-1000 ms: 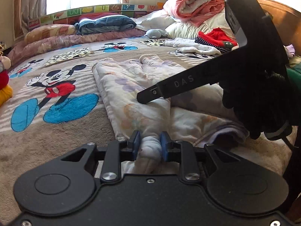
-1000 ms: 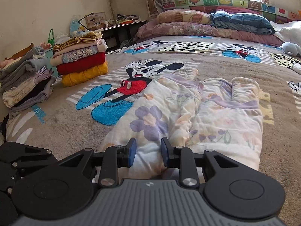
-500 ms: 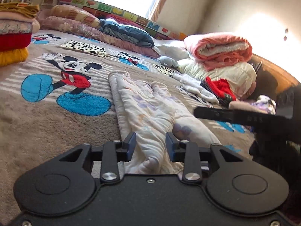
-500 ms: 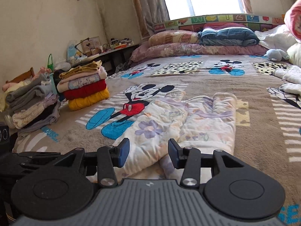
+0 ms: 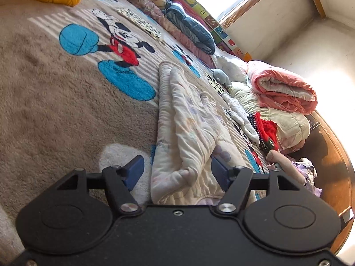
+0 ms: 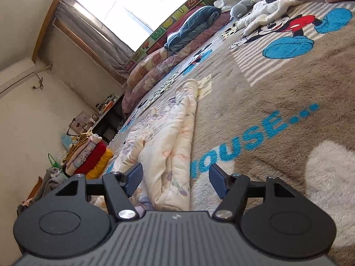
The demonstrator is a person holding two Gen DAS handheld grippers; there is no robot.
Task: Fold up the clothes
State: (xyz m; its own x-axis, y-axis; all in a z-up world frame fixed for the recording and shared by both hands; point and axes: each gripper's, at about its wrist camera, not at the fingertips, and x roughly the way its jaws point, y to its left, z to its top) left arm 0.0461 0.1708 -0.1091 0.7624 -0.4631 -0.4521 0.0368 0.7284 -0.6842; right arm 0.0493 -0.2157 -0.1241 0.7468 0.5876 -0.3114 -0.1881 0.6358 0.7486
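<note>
- Left wrist view, tilted hard to one side: the left gripper (image 5: 177,173) has its jaws spread wide and released, with the near end of the pale garment (image 5: 188,130) lying between the blue pads (image 5: 134,171) – the cloth does not look pinched by either one.
- That garment is a cream, quilted piece with faint flowers, folded lengthwise into a long narrow strip on the bed, running away from the gripper across the brown cartoon-mouse blanket (image 5: 66,102).
- Right wrist view, tilted the other way: the right gripper (image 6: 175,180) is released too, jaws well apart, and the same garment (image 6: 166,137) lies in the left part of the gap, its folded edge just beside the left pad (image 6: 134,177); the right pad stands over bare blanket with blue lettering.
- Whether either gripper touches the bed I cannot tell.
- On the far side of the bed in the left view, a rolled pink quilt (image 5: 281,88) sits on a pale cushion, and a heap of loose clothes – red (image 5: 267,130) among them – lies near the wooden bed frame (image 5: 332,166).
- In the right view a neat stack of folded clothes (image 6: 88,155), yellow at the bottom and red above it, stands at the blanket's edge, well apart from the garment.
- Pillows and a blue folded cover (image 6: 190,26) line the bed under the bright window (image 6: 133,6).
</note>
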